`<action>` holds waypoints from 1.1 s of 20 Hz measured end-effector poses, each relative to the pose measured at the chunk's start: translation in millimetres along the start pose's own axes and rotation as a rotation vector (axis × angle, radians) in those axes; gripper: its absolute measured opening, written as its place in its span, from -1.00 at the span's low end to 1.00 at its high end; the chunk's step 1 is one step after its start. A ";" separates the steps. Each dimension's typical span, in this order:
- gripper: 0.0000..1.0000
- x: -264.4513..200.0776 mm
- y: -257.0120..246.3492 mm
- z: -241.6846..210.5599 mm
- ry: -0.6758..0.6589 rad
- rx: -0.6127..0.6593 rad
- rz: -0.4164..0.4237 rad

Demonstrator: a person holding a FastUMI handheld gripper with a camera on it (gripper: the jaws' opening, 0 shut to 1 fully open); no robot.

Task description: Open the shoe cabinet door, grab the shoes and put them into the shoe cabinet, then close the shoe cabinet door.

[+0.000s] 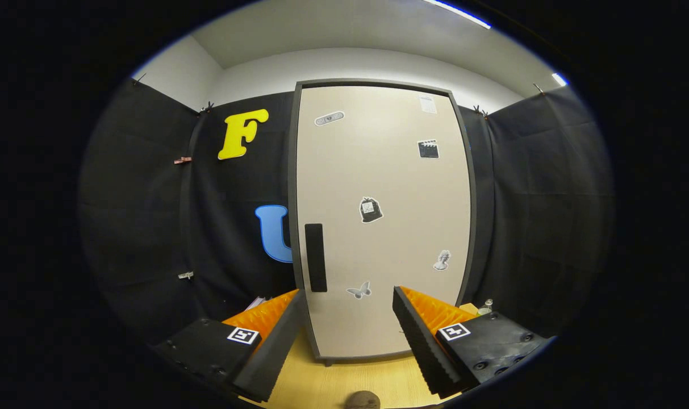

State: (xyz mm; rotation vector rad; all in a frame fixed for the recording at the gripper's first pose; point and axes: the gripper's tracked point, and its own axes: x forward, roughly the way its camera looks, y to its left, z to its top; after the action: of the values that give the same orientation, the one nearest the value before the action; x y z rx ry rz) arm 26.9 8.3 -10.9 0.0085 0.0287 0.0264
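Shoe cabinet [378, 227] stands upright on the wooden floor [344, 380] against the black cloth wall, straight beyond the fingers. Its pale door [389, 187], dotted with stickers, is closed, so the inside cannot be seen; a dark vertical handle [315, 257] sits by its left edge. Gripper [350, 335] spread wide, holding nothing.

Black cloth wall [151, 227] is hung round the booth at 9, 12 and 3 o'clock, pinned along its top edge with small clips [208, 106]. White upper wall [253, 74] and pale ceiling [333, 28] are seen above it. A strip light [456, 12] is lit at 1 o'clock. Light wood-grain floor [333, 380] is seen at 6 o'clock.
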 end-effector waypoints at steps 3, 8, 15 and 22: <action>0.97 18.1 14.8 -0.5 0.003 0.001 0.020; 0.97 58.6 38.4 -0.9 0.001 0.016 0.038; 0.96 121.1 46.9 -18.9 0.036 0.009 0.011; 0.84 167.5 41.7 -35.2 0.055 0.019 -0.031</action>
State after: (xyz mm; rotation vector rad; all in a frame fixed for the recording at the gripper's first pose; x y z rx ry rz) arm 192.1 54.7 -50.5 0.0261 0.0839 -0.0047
